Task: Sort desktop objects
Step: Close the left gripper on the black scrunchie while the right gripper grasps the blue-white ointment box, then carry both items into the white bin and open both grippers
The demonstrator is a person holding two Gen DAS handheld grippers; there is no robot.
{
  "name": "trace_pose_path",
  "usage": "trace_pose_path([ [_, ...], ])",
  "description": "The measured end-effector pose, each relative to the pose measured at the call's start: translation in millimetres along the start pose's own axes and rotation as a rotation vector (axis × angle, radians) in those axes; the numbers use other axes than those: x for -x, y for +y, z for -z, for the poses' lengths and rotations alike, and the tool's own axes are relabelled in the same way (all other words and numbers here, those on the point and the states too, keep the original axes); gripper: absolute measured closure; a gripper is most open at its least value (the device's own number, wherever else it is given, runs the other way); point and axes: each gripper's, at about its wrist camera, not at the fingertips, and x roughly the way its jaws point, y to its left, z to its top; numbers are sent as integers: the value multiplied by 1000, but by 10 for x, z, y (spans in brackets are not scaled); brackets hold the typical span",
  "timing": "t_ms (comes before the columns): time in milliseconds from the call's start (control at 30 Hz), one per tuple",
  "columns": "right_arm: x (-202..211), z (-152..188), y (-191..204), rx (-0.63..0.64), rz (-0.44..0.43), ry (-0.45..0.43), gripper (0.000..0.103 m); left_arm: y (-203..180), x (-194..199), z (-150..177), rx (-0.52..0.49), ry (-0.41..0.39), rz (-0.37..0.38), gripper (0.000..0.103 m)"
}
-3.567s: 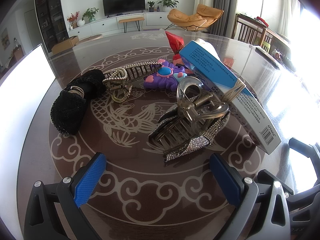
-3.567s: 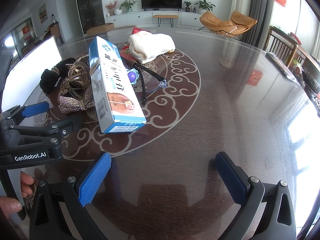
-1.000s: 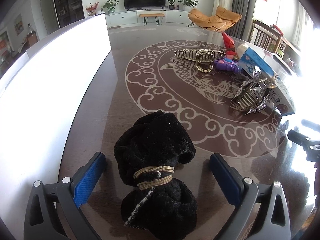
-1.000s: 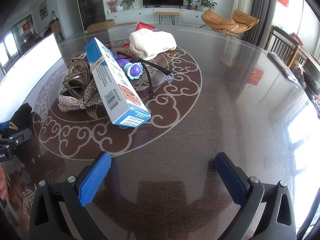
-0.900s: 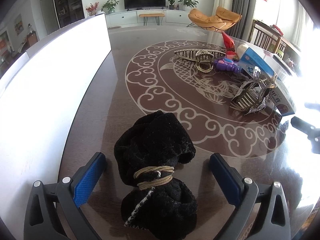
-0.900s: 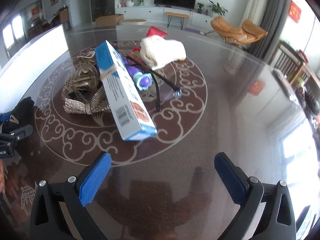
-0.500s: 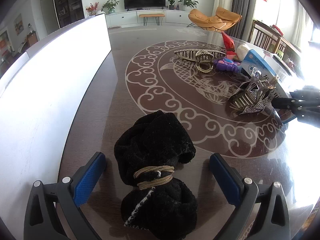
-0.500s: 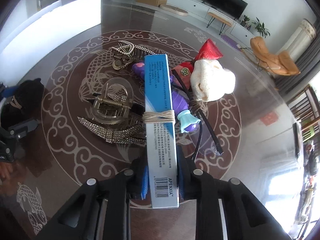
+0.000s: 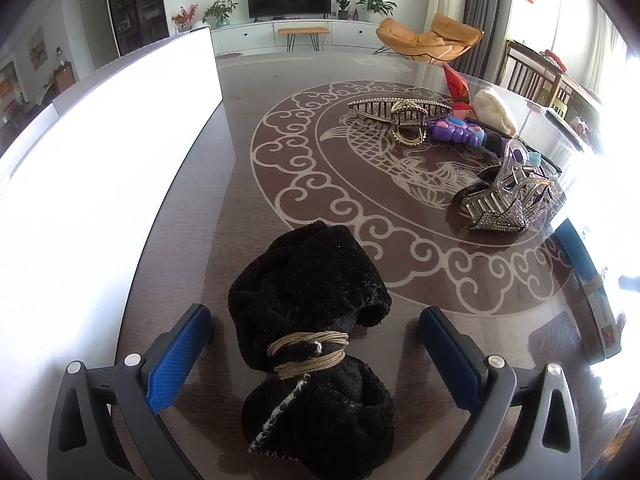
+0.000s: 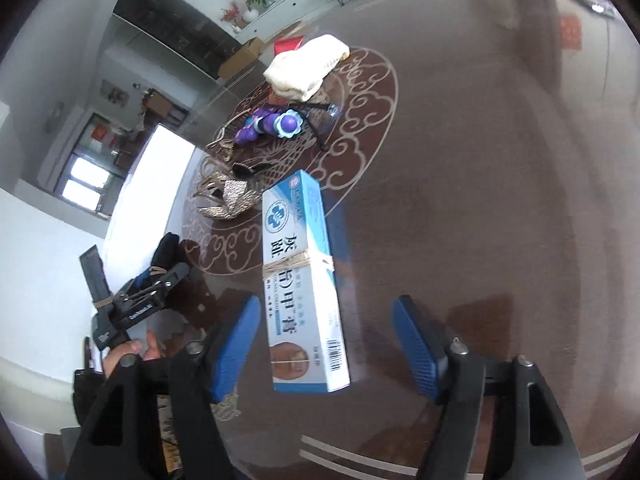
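A black cloth bundle point(image 9: 312, 300) tied with a tan elastic band lies on the table between the fingers of my left gripper point(image 9: 312, 344), which is open with its pads clear of the cloth. My right gripper point(image 10: 324, 332) has its jaws opening. A blue and white box point(image 10: 300, 276) wrapped with a rubber band lies lengthwise between them on the tabletop, and neither pad touches it. The same box point(image 9: 588, 280) shows at the right edge of the left wrist view.
A pearl hair claw point(image 9: 400, 116), a rhinestone claw point(image 9: 508, 200), a purple toy point(image 9: 456, 130), a white cloth point(image 10: 308, 68) and a red packet point(image 9: 456, 82) sit on the round table pattern. A white panel point(image 9: 100, 160) runs along the left. A hand point(image 10: 132, 352) holds the left gripper point(image 10: 136, 296).
The right gripper shut on the box in the pile, carried it away from the other objects while rolling, and now its jaws stand apart around it. The left gripper and bundle stayed put.
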Motion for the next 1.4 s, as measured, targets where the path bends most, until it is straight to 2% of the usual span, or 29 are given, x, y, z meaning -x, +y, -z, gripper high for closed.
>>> trace_pose_path([
  [100,-14,-124,253,140,84,19,21,4,16,6,-2,0,-5,0],
  [267,-498,-223,740,397,286,132,18,-19,50,36,-43,37,12,0],
  [300,-597,-220,779,425,319,157,20,-19,75,47,-52,33,18,9],
  [333,-667,-214,801,442,351,175,42,-16,125,59,-59,12,22,36],
  [400,-676,-212,823,459,402,174,59,8,198,78,-61,-3,30,67],
  [467,-638,-198,793,443,396,192,59,62,262,119,-36,-13,56,69],
  [533,-529,-154,796,459,413,174,59,109,406,178,-9,-51,76,69],
  [633,-281,-133,895,449,369,145,59,197,689,225,42,-102,135,69],
  [733,-84,-160,1221,501,337,110,59,324,1079,184,83,-173,173,69],
  [833,-23,-267,1827,560,260,74,59,580,1526,98,124,-250,193,69],
  [967,-72,-349,2884,660,114,16,59,1161,1886,34,172,-289,109,69],
  [1067,-238,-345,3698,728,-7,-2,59,1710,1933,87,241,-265,1,69],
  [1200,-641,-203,4604,799,-115,-13,59,2315,1836,303,345,-198,-80,69],
  [1300,-1069,-58,4990,839,-149,0,59,2505,1663,480,383,-131,-111,68],
  [1367,-1375,27,5082,838,-152,16,58,2571,1539,567,410,-78,-137,61],
  [1400,-1528,67,5093,836,-140,28,57,2596,1481,599,420,-51,-145,52],
])
